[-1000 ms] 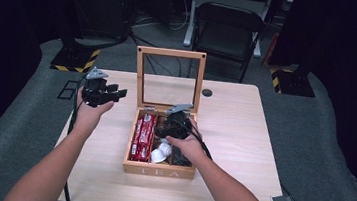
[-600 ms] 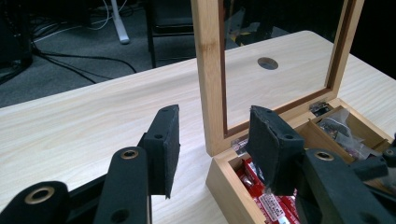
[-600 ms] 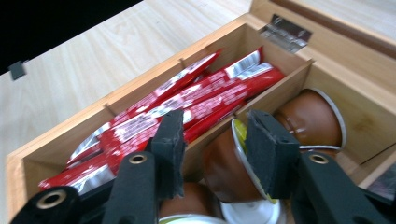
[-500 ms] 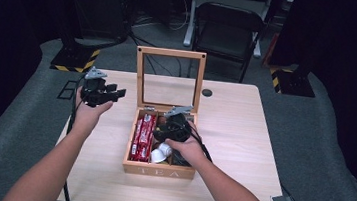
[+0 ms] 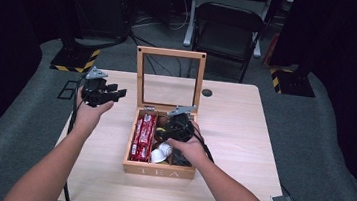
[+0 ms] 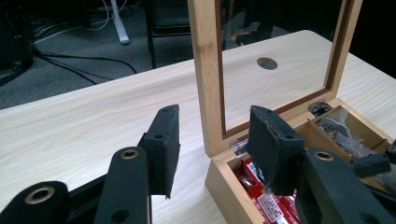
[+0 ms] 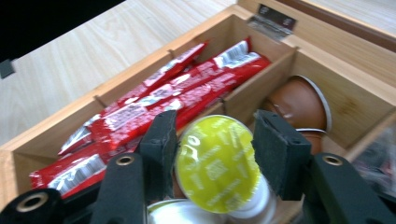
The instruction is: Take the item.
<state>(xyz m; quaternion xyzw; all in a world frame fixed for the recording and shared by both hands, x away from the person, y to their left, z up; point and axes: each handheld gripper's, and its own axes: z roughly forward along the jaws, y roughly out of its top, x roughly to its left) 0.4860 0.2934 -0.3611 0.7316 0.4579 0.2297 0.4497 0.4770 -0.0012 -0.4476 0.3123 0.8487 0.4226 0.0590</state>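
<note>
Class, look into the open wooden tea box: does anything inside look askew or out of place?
Yes. The yellow-lidded capsule in the middle compartment stands tilted on the white capsules, between the right gripper's jaws. The red packets lie neatly.

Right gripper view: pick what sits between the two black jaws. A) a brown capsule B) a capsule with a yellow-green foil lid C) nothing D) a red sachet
B: a capsule with a yellow-green foil lid sits between the jaws of the right gripper, over the middle compartment of the wooden box; the red sachets and the brown capsule lie beyond them.
</note>
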